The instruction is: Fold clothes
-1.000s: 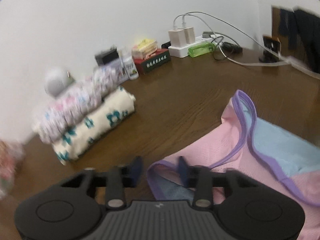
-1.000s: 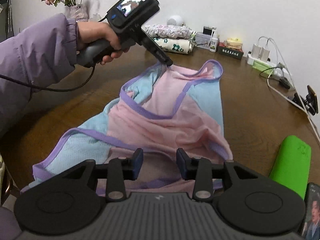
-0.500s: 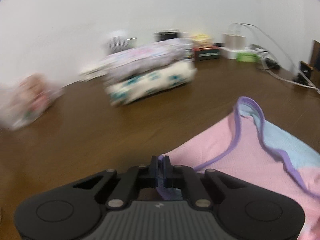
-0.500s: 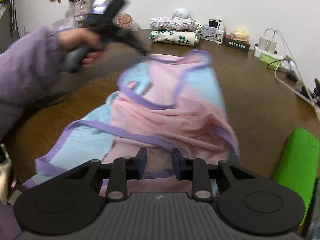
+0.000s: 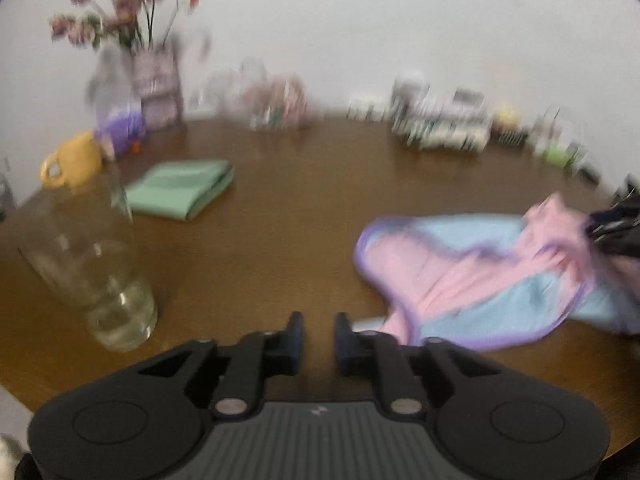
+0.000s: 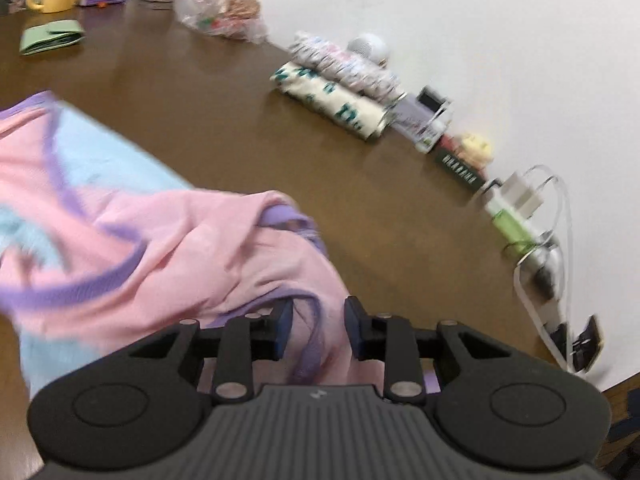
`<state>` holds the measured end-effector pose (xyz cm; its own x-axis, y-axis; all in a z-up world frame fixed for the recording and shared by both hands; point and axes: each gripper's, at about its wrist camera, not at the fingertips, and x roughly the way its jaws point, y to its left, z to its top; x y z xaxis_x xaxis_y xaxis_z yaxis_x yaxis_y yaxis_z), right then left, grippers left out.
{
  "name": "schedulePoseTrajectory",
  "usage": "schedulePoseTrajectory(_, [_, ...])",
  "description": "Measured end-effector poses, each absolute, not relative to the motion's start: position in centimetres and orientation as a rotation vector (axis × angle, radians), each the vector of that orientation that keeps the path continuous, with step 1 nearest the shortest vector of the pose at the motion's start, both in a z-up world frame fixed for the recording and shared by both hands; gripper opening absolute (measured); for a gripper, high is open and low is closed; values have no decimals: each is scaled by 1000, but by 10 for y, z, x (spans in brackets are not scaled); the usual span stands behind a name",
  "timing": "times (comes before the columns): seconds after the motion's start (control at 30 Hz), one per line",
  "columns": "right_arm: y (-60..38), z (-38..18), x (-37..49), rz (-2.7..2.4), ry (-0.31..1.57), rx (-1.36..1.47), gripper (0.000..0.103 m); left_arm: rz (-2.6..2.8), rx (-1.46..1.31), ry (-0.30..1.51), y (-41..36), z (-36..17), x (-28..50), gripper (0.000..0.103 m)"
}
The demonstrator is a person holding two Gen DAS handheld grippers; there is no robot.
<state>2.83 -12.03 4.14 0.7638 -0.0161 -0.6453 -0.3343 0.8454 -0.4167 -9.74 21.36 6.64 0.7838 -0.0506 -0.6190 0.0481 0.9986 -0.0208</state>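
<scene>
The pink and light-blue garment (image 5: 480, 272) with purple trim lies bunched on the brown table (image 5: 300, 220), to the right of my left gripper (image 5: 319, 336). That gripper is open with nothing between its fingers, over bare wood just left of the garment's near edge. In the right wrist view the garment (image 6: 160, 240) is heaped in folds. My right gripper (image 6: 319, 326) stands open right over it, and a purple hem runs through the gap between its fingers. Both views are blurred by motion.
A clear glass (image 5: 92, 272) stands close to the left gripper's left. Behind it are a folded green cloth (image 5: 180, 190), a yellow mug (image 5: 72, 164) and a flower vase (image 5: 156, 88). Folded floral clothes (image 6: 340, 92), small boxes and a power strip with cables (image 6: 532, 216) line the wall.
My left gripper, shut on the garment's edge half a second ago, has opened, let go and swung left. The right gripper moved in over the garment, which now lies bunched.
</scene>
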Motion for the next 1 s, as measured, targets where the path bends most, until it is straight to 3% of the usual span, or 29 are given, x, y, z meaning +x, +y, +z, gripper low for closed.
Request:
schedulePoseTrajectory(0.07, [-114,54,14,229,645,-491,39,-97,-25,615,209,77,-100,51])
schedulePoseTrajectory(0.13, [-110,65,-8,309,611,-409,50,-134,4,633,195,74,-88,54])
schedulePoseTrajectory(0.23, [-105,63,-39,387,627,-338,51,-152,54,701,179,58,-62,51])
schedulePoseTrajectory(0.27, [-103,60,-48,400,636,-324,51,-166,48,719,179,53,-55,49])
schedulePoseTrajectory(0.33, [-101,54,-62,412,652,-296,51,-218,6,747,183,47,-46,29])
schedulePoseTrajectory(0.37, [-102,53,-64,410,657,-280,51,-232,-18,765,187,44,-40,5])
schedulePoseTrajectory(0.57, [-110,50,-44,413,682,-82,51,-171,-75,715,209,54,-6,2])
schedulePoseTrajectory(0.63, [-104,44,-33,409,713,-46,44,-141,-88,686,215,59,5,2])
schedulePoseTrajectory(0.67, [-101,40,-29,406,730,-36,22,-126,-94,672,219,62,11,2])
schedulePoseTrajectory(0.7, [-98,38,-26,407,741,-28,6,-99,-93,656,222,65,18,2])
schedulePoseTrajectory(0.83, [-91,47,-41,472,699,-79,4,-48,-88,692,222,58,46,3])
schedulePoseTrajectory(0.93, [-87,56,-55,509,686,-158,12,20,-52,678,219,54,36,19])
schedulePoseTrajectory(1.0, [-88,66,-59,527,662,-181,46,33,-62,655,221,58,13,29])
